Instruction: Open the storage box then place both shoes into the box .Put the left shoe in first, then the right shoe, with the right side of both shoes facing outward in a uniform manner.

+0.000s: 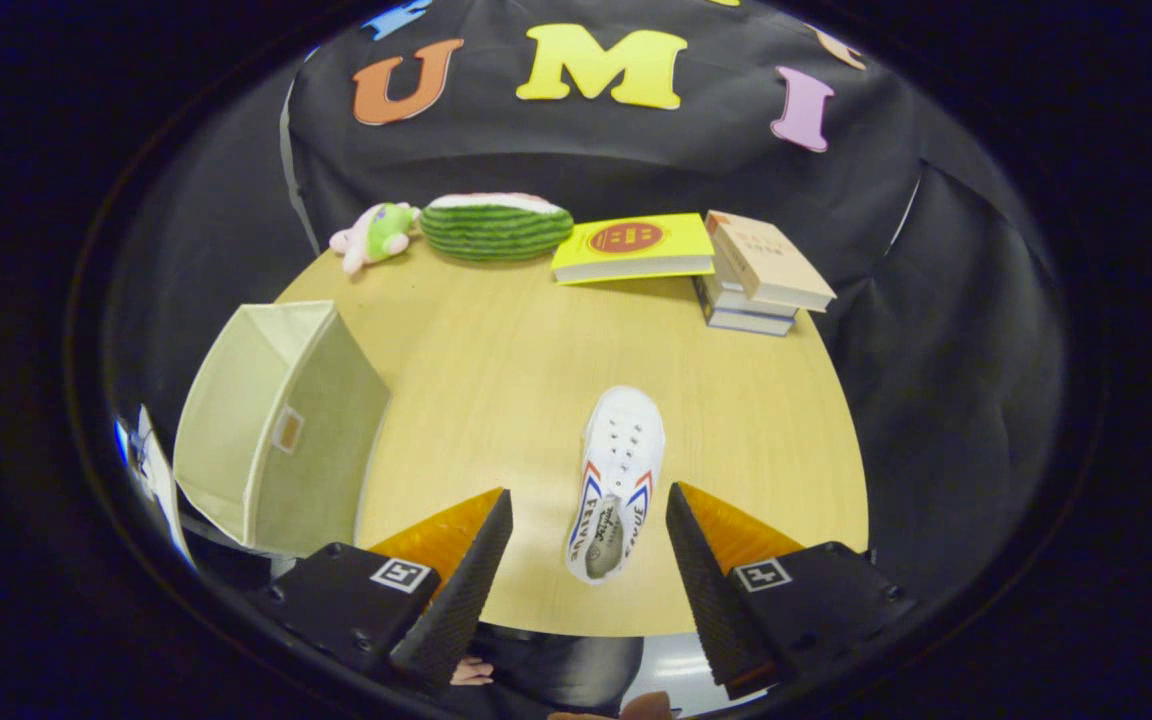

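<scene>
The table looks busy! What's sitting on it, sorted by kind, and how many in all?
Shoes: 1, the white shoe between the open tool fingers
Storage boxes: 1, storage box
Books: 4, yellow book plus a stack of three
Soft toys: 2, watermelon, green plush
Total: 8

Lighting: even, bright overhead on your table (496, 380); soft shadows under books (751, 290). Fisheye bends edges. Your gripper (588, 545), fingers apart, sharp.
</scene>
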A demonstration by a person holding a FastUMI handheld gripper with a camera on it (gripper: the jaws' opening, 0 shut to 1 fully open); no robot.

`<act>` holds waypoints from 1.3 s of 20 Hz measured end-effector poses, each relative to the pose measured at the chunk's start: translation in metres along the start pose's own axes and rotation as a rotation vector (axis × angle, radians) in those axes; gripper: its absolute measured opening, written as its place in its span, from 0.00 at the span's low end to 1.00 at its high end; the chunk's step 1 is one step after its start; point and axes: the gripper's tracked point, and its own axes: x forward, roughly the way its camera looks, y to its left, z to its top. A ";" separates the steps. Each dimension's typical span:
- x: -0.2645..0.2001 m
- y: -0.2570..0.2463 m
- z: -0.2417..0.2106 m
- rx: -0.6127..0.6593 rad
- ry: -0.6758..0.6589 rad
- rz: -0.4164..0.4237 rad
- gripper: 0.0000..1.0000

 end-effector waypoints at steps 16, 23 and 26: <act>0.112 -0.049 -0.052 0.095 0.245 0.056 0.95; 0.126 -0.055 -0.050 0.114 0.257 0.049 0.94; 0.140 -0.051 -0.054 0.122 0.294 0.060 0.89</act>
